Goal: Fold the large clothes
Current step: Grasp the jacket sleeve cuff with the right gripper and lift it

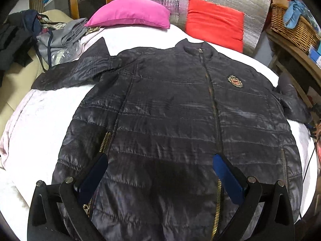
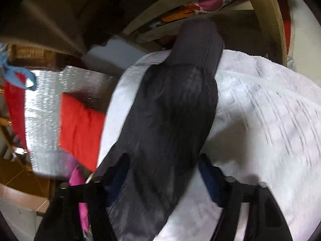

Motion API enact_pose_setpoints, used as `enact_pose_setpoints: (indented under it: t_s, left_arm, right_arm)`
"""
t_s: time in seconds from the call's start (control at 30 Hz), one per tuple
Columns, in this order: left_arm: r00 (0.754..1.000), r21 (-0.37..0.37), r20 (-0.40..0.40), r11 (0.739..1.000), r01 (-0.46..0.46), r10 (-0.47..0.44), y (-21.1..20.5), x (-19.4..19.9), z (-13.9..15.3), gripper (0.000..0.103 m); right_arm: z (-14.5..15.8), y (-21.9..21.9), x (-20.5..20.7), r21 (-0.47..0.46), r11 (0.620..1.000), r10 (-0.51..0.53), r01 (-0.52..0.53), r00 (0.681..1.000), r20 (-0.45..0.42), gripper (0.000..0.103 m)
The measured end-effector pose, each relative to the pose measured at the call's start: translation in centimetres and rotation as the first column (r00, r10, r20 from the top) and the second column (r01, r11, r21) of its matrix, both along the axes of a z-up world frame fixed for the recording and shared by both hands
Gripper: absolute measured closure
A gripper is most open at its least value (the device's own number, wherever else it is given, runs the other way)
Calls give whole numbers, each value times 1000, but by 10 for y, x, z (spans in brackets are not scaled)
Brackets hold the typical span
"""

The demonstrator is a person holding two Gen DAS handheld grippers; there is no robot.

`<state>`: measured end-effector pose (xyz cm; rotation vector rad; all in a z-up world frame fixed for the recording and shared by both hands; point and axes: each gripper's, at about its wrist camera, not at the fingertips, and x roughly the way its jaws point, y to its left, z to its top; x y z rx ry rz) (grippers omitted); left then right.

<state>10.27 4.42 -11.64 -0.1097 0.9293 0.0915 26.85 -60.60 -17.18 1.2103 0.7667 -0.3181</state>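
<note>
The left gripper [image 1: 160,158] hovers, fingers apart, over the jacket [image 1: 170,110]; the right gripper [image 2: 162,166] straddles its sleeve [image 2: 170,110] toward twelve o'clock, grip unclear.

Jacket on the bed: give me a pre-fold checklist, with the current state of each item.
1. Jacket lies flat, front up, on the white bed cover: ok.
2. Main zipper closed: ok at the chest; cannot tell at the hem.
3. Left gripper jaws open above the lower front: ok.
4. Right gripper lined up on the sleeve, which runs between its jaws: ok.
5. Right gripper's pads pressing the sleeve: cannot tell, the view is blurred.
6. Pink pillow and red pillow lie beyond the collar: ok.
</note>
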Motion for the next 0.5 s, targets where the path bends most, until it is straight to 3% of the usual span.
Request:
enact_pose_setpoints:
  t_s: [0.03, 0.1, 0.17, 0.27, 0.33, 0.4, 0.5]
  left_arm:
    - [1000, -3, 1, 1000, 0, 0, 2, 1, -1, 0]
    - [1000, -5, 7, 1000, -2, 2, 6, 2, -3, 0]
    - [1000, -8, 16, 1000, -6, 6, 11, 2, -3, 0]
    - [999, -34, 29, 999, -18, 19, 21, 0, -1, 0]
    - [999, -51, 42, 998, -30, 32, 28, -2, 2, 0]
    - [997, -68, 60, 997, -41, 45, 37, -5, 6, 0]
    - [995, -81, 76, 995, -58, 64, 50, -10, 9, 0]
  right_arm:
    - [0, -1, 5, -24, 1000, 9, -10, 999, -34, 81]
    - [21, 7, 19, -154, 985, 61, -72, 995, -75, 94]
    - [51, 21, 31, -305, 943, 116, -135, 990, -80, 96]
    - [121, 70, 50, -496, 845, 208, -201, 977, -41, 97]
    - [174, 114, 61, -612, 759, 292, -224, 956, 12, 97]
    - [213, 170, 60, -695, 679, 373, -235, 926, 52, 97]
    - [260, 261, 55, -790, 552, 541, -266, 836, 97, 97]
